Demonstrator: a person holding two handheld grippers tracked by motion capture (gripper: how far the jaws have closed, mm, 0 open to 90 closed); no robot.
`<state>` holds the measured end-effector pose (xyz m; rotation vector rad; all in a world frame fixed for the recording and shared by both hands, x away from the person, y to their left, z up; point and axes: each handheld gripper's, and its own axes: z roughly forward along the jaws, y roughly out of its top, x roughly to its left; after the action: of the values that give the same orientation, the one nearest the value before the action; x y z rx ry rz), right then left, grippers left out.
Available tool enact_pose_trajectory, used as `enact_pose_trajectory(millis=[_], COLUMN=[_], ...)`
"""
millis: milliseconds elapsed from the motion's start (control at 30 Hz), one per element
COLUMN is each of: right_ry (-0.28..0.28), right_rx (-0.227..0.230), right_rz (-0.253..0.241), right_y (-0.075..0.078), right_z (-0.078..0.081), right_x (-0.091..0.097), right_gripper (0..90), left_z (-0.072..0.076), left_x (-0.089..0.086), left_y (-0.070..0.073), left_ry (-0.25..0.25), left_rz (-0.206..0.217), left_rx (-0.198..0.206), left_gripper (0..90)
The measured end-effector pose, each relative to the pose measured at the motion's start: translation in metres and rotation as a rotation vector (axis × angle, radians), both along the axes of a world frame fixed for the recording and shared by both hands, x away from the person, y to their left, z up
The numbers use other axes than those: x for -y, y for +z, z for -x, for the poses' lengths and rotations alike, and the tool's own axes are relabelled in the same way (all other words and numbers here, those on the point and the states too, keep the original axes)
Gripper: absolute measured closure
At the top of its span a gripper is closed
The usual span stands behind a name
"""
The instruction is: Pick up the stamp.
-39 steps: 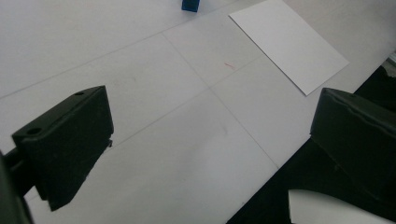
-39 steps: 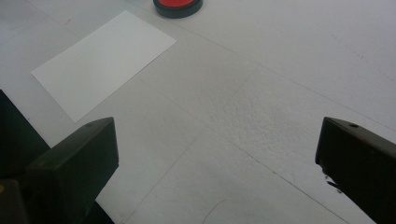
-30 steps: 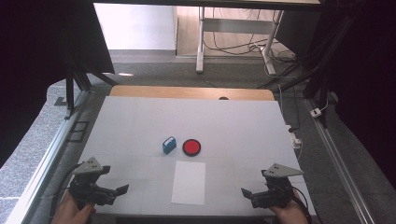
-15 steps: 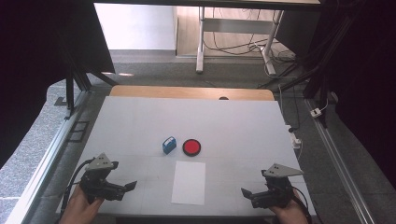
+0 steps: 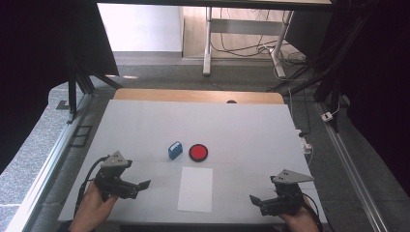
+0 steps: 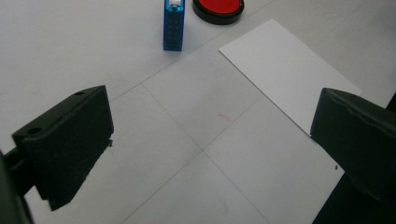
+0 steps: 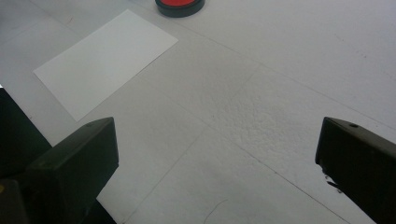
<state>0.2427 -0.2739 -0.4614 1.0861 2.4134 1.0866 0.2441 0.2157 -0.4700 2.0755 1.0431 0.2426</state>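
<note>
Left gripper (image 5: 145, 184), jaws spread and empty, sits left of the white card (image 5: 195, 189); blue stamp (image 5: 175, 150) and red ink pad (image 5: 198, 152) stand just beyond the card; right gripper (image 5: 253, 198), also spread and empty, sits right of it. Judgement: approach the stamp squarely, gripping its 2 flat sides. White table (image 5: 251, 130) around the card is bare; grey floor and cables beyond.

Both grippers are black. The left gripper (image 5: 140, 185) and right gripper (image 5: 255, 199) each carry a grey three-cornered plate on top, and a dark cable loops from the left one beside the hand (image 5: 94, 208). Up close the jaws are blocky matte black wedges with small round screw holes near their upper edges.
</note>
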Motion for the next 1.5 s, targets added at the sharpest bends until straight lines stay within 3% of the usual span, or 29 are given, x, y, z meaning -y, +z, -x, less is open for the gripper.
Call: enact_pose_trajectory(millis=[867,1100,1500], right_ry=[0.004,0.006,0.007], right_rx=[-0.004,-0.005,-0.009], right_rz=[0.002,0.009,0.011], right_y=[0.000,0.000,-0.001], right_z=[0.000,0.000,-0.001], right_x=[-0.001,-0.001,-0.001], right_gripper=[0.0,0.0,0.0], left_z=[-0.052,-0.064,-0.088], left_x=[0.028,0.038,0.051], left_y=[-0.007,-0.010,-0.016], left_ry=[-0.034,-0.032,-0.055], left_rz=[-0.020,-0.053,-0.048], left_rx=[0.003,0.016,0.003], left_gripper=[0.0,1.7,2.0])
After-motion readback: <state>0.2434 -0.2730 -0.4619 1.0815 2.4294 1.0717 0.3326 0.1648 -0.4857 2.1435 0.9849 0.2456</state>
